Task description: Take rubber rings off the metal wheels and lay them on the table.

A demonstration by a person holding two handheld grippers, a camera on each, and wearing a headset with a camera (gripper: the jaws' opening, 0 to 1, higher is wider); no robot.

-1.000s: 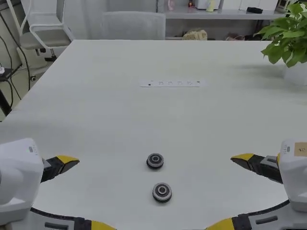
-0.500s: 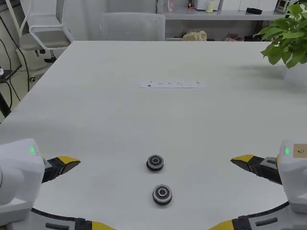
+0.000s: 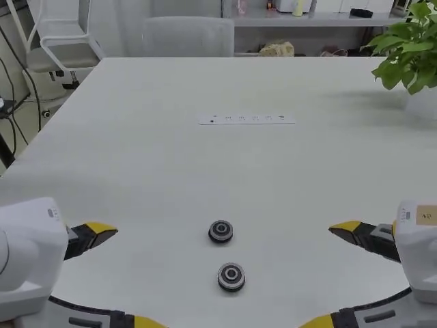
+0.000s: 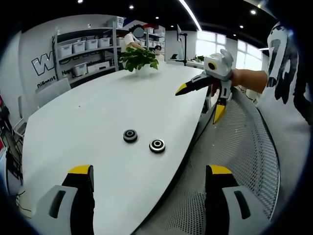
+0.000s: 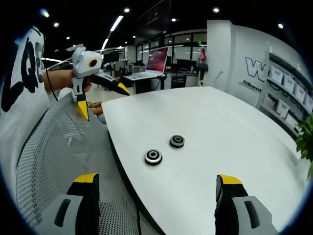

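Big white table (image 3: pixel 205 157), nothing on it near the grippers but the two wheels. Left gripper (image 3: pixel 130 275) and right gripper (image 3: pixel 319 273) both hover at the table's near edge, jaws spread wide, nothing held, pointing in at each other. Both metal wheels lie flat between them, well apart from either set of jaws: far wheel (image 3: pixel 220 231) roughly level with the upper jaw tips, near wheel (image 3: pixel 231 275) just beside it, closer to the person. Each looks to have its dark rubber ring (image 3: pixel 210 231) seated on the rim, and none lies loose on the table. My read: nothing stripped yet, this is the approach before the first grab. Next move likely needs one gripper to come in and pinch a wheel by its hub, the other to catch the ring's edge and peel it off. The wheels are small and flat, so expect slipping.
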